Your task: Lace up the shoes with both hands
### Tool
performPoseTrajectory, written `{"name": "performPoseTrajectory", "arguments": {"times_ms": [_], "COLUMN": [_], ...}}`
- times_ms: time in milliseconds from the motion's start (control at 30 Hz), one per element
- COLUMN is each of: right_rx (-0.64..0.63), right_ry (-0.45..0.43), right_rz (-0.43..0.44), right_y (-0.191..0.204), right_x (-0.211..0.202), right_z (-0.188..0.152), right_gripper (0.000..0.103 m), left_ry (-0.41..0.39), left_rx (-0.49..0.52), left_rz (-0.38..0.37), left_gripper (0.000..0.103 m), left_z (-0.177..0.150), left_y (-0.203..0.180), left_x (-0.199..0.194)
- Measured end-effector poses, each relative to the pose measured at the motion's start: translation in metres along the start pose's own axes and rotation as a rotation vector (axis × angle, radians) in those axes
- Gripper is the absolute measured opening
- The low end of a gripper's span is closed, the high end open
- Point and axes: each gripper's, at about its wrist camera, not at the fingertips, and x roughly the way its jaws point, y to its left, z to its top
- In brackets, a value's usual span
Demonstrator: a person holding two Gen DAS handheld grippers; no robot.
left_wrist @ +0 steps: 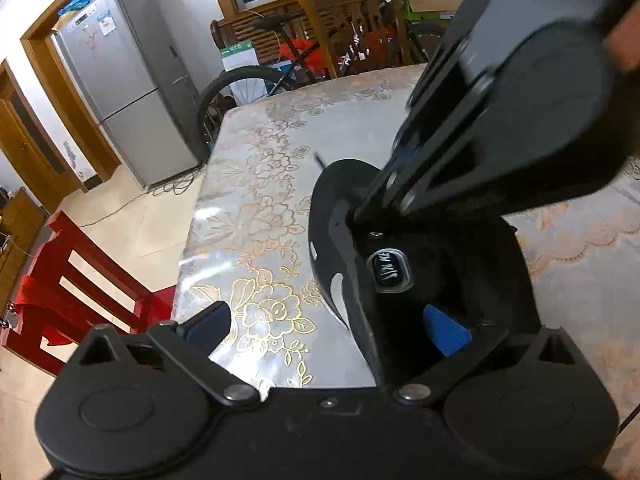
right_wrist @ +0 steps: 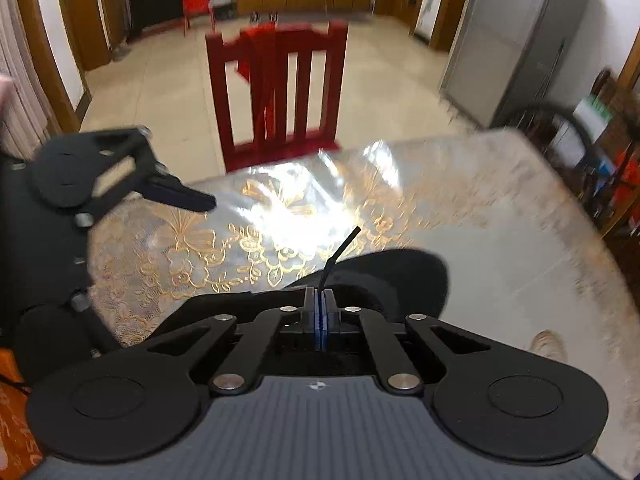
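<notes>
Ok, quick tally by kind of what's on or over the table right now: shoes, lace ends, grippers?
Black shoe: 1
Black lace end, pinched in the right gripper: 1
Grippers: 2, the right one shut on the lace, the left gripper open with one finger inside the shoe
Total: 4

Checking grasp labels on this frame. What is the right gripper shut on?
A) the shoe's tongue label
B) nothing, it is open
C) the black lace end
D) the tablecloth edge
C: in the right wrist view the right gripper has its blue pads pressed together on the black lace, whose tip sticks up past them above the black shoe.
</notes>
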Motion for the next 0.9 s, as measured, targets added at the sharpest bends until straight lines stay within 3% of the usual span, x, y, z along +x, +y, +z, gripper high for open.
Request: {"name": "performPoseTrajectory", "arguments": {"times_ms": [200, 333, 667, 900], "right_rx": [-0.039, -0.065, 0.055, -0.225], "right_ry": [0.086, 0.074, 0.001, -0.097], "right_rz": [-0.023, -0.035, -0.007, -0.163], "right_y": [0.010, 0.012, -0.006, 0.036], "right_x": [-0.006, -0.013, -0.001, 0.009], "right_z": [-0.024, -0.020, -0.030, -0.039], "right_gripper": [0.006, 0.028, 0.026, 0.018], "left_ry": [-0.002, -0.002, 0.013, 0.028], "left_rx": [-0.048, -0.053, -0.041, -0.012], "left_rz": [-0.032, -0.038, -0.043, -0.034], "left_gripper": [0.103, 0.103, 0.103, 0.103], "left_z": [0.002, 0.003, -0.001, -0.004], "left_y": [0.007, 0.008, 0.006, 0.001], "left_x": [0.004, 0.004, 0.006, 0.006]}}
